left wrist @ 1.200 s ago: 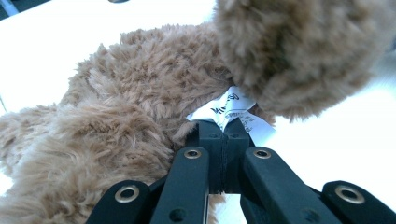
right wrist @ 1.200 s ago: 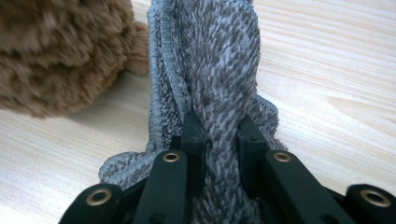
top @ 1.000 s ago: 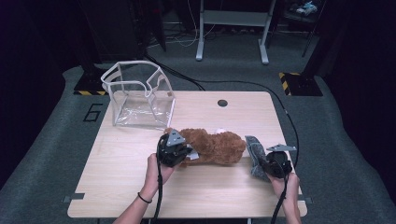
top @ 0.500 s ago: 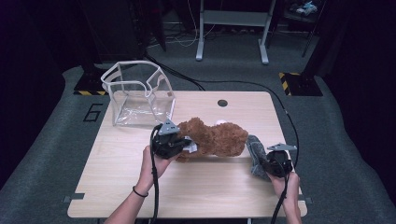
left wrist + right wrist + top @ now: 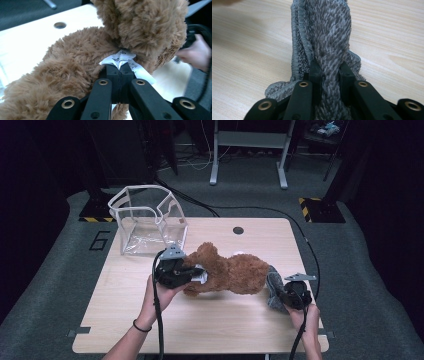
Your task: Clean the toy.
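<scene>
A brown plush toy (image 5: 235, 275) lies across the middle of the wooden table (image 5: 125, 320), one end lifted. My left gripper (image 5: 192, 272) is shut on the toy's white fabric label (image 5: 121, 58), pinched between its black jaws under the fur of the plush toy (image 5: 82, 57). My right gripper (image 5: 281, 292) sits near the table's right side, shut on a fold of grey knitted cloth (image 5: 329, 42). That grey cloth (image 5: 273, 285) rests against the toy's right end.
A clear plastic bag (image 5: 147, 222) with white edging stands open at the table's back left. A round cable hole (image 5: 238, 230) sits near the back edge. Black cables trail from both grippers. Dark carpet surrounds the table.
My left gripper has risen and moved toward the back with the label, lifting the toy's left end off the table. The right gripper has stayed in place.
</scene>
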Demonstrator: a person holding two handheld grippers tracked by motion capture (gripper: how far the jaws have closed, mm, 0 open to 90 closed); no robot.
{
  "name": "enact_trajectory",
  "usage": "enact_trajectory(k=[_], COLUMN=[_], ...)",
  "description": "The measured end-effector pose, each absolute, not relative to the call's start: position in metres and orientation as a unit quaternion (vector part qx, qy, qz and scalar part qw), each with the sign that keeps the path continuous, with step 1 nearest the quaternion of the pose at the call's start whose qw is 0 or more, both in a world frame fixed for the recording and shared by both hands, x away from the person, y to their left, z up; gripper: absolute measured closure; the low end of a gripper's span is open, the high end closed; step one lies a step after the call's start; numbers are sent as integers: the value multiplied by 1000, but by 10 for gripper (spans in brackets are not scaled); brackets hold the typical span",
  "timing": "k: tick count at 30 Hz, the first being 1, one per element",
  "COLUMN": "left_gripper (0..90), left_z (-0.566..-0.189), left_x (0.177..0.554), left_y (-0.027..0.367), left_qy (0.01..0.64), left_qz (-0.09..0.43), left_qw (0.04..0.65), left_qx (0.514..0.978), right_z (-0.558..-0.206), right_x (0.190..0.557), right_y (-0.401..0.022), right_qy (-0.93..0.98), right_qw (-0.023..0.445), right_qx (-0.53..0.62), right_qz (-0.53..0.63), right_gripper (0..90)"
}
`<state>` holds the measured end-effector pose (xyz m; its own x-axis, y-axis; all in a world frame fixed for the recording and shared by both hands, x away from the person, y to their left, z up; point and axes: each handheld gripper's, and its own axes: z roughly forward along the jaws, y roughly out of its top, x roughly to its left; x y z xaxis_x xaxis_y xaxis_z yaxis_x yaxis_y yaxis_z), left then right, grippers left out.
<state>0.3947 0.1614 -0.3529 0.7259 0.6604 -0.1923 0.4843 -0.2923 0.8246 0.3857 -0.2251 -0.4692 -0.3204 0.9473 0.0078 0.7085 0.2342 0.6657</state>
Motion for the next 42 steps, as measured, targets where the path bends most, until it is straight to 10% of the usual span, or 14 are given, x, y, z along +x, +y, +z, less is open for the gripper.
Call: enact_trajectory(k=[18, 23, 42], left_gripper=[779, 898, 900], left_z=[-418, -418, -411], left_x=[461, 464, 472], left_y=[140, 135, 133], left_qy=[392, 381, 386], left_qz=[133, 152, 101], left_qw=[388, 373, 390], left_qx=[823, 832, 830], right_z=[-472, -463, -461], right_x=[385, 380, 399], right_y=[-224, -213, -36], right_qy=[762, 763, 839], right_qw=[200, 218, 218], right_qx=[540, 517, 323], right_qz=[296, 322, 379], right_gripper=[771, 773, 772])
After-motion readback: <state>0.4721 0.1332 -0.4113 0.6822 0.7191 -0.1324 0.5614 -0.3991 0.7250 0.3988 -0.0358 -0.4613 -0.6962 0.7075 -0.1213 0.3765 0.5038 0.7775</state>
